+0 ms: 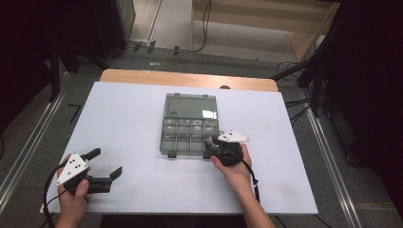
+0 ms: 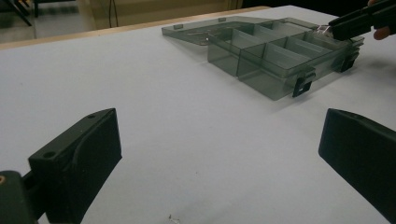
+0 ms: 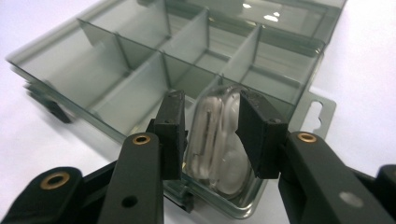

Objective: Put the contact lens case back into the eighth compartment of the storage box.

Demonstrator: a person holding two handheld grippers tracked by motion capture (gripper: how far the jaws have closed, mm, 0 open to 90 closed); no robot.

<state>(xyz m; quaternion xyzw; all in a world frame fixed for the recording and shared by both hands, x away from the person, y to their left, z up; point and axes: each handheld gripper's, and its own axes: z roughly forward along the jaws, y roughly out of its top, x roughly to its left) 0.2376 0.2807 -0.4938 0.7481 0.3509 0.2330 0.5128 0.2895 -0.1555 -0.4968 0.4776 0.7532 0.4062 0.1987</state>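
plastic was all there was to it: a small, clear, glossy moulded piece [image 3: 219,144] stood on edge in the near right corner compartment of the smoky-grey, see-through divided organiser box [image 1: 190,135], whose lid lay open flat on the white table [image 1: 128,123]. the right gripper [image 3: 210,128] had its black pads on the piece's two broad sides, seemingly clenched on it, which looked the sensible place to take hold, since it seemed light, stiff and slippery and could squirt out of too hard a pinch. the left gripper [image 1: 102,164] rested well apart near the table's front left, jaws wide and holding nothing.
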